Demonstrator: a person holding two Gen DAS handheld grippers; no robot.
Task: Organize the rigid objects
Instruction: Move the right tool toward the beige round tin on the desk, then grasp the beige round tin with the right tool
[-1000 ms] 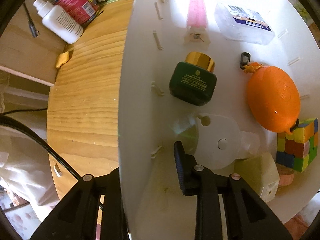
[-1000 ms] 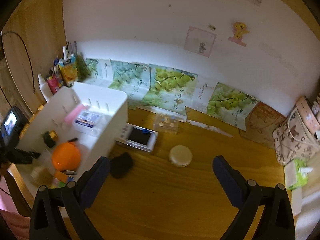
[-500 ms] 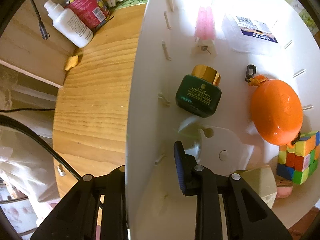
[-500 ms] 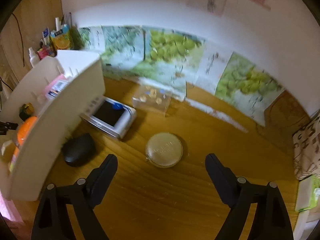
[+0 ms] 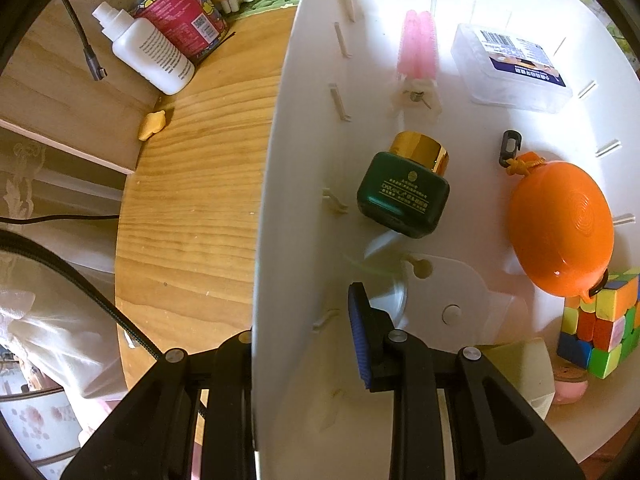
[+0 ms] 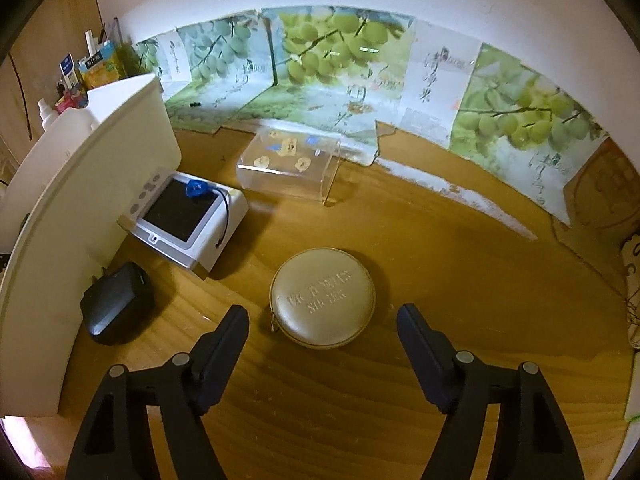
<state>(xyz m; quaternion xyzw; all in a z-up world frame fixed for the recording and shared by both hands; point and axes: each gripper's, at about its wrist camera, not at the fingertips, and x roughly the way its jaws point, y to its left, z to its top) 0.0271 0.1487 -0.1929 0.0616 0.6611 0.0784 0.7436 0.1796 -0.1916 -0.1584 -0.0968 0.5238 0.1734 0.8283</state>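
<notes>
My left gripper (image 5: pixel 300 320) is shut on the side wall of the white bin (image 5: pixel 272 200), one finger outside and the blue-padded finger inside. In the bin lie a green bottle with a gold cap (image 5: pixel 402 196), an orange oval case (image 5: pixel 560 216), a colour cube (image 5: pixel 600 328), a pink item (image 5: pixel 418 48) and a clear box (image 5: pixel 512 68). In the right wrist view a round gold zip case (image 6: pixel 323 296) lies on the wooden table. My right gripper (image 6: pixel 323 314) hangs low over it, jaws closing, the case between the fingers with gaps at both pads.
Right of the bin (image 6: pixel 80 200) lie a white device with a dark screen (image 6: pixel 184 216), a black adapter (image 6: pixel 116 304) and a clear acrylic box (image 6: pixel 288 168). Grape posters line the back wall. A white bottle (image 5: pixel 148 56) and packets stand left of the bin.
My right gripper has come down and forward over the round gold case, and its jaws have narrowed. The left gripper keeps its hold on the bin wall, only slightly tilted.
</notes>
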